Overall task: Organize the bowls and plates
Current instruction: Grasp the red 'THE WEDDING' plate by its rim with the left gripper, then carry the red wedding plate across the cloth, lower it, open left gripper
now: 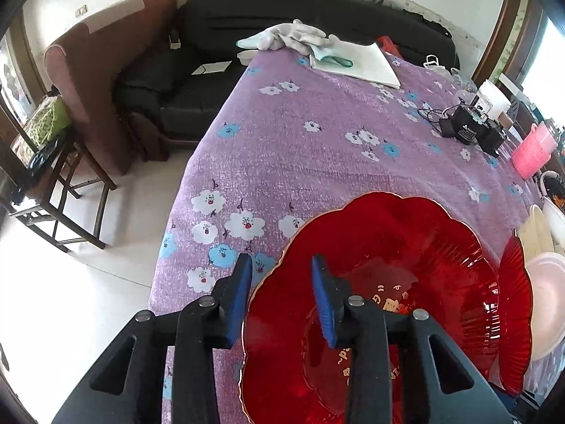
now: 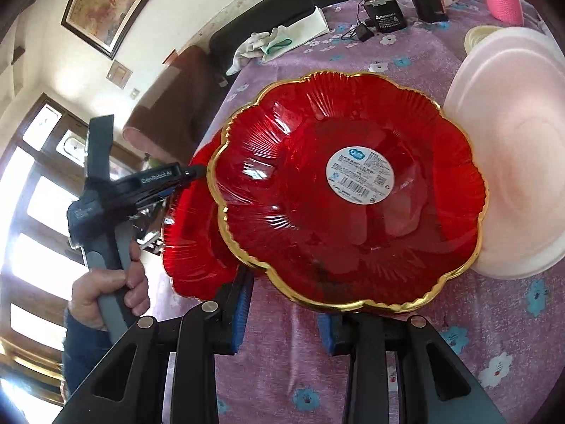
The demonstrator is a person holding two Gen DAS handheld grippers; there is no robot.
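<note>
Two red scalloped plates with gold rims stand tilted on the purple flowered tablecloth point(image 1: 282, 162). In the left wrist view the nearer red plate point(image 1: 381, 282) shows its inner face, and its rim runs between the blue pads of my left gripper point(image 1: 282, 282), which is shut on it. The other red plate point(image 1: 515, 311) appears edge-on at the right. In the right wrist view that front red plate point(image 2: 303, 219) shows its labelled underside, with my right gripper point(image 2: 286, 314) shut on its lower rim. The rear plate point(image 2: 190, 243) is half hidden behind it, with the left gripper point(image 2: 194, 174) at its edge.
A pale bowl point(image 2: 522, 176) leans right behind the front plate. Cream plates point(image 1: 540, 233) stand at the right edge. Black battery boxes point(image 1: 466, 127), a pink basket point(image 1: 533, 148), white gloves point(image 1: 293, 35) and a folded cloth point(image 1: 363, 63) lie farther back. The table's left edge point(image 1: 183, 194) drops to the floor.
</note>
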